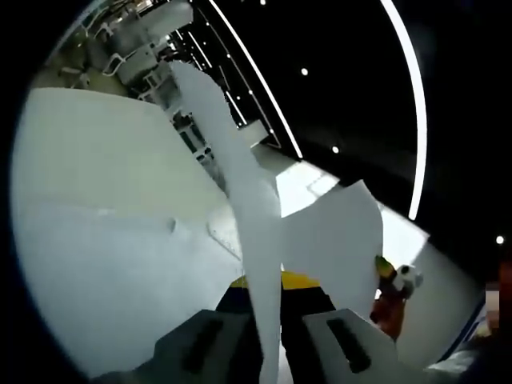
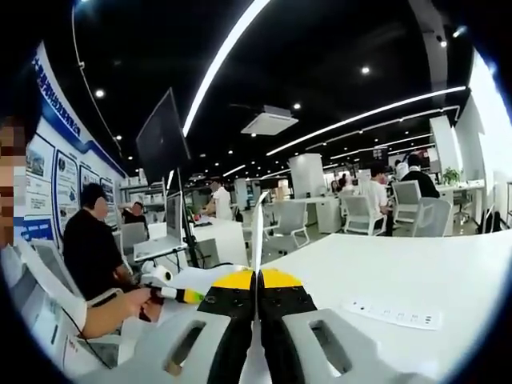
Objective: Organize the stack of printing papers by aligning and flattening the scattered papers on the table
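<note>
Left gripper view: left gripper (image 1: 270,332) clamped on the paper (image 1: 240,184), sheet edge-on between the jaws, lifted above the white table (image 1: 104,240) and curling upward; 1 more sheet (image 1: 340,240) sags behind it. Right gripper view: right gripper (image 2: 258,320) pinched on a thin paper edge (image 2: 258,232), sheet upright, table (image 2: 416,272) beneath.

Between the left gripper's fingers (image 1: 210,346) the paper (image 1: 254,232) runs down past the picture's lower edge, so its bottom end is cut off, and it hides part of the tabletop (image 1: 104,200) behind it. A small colourful object (image 1: 392,292) right of the fingers is too blurred to identify. In the right gripper view the sheet (image 2: 258,232) stands edge-on between the fingers, its faces unseen.
</note>
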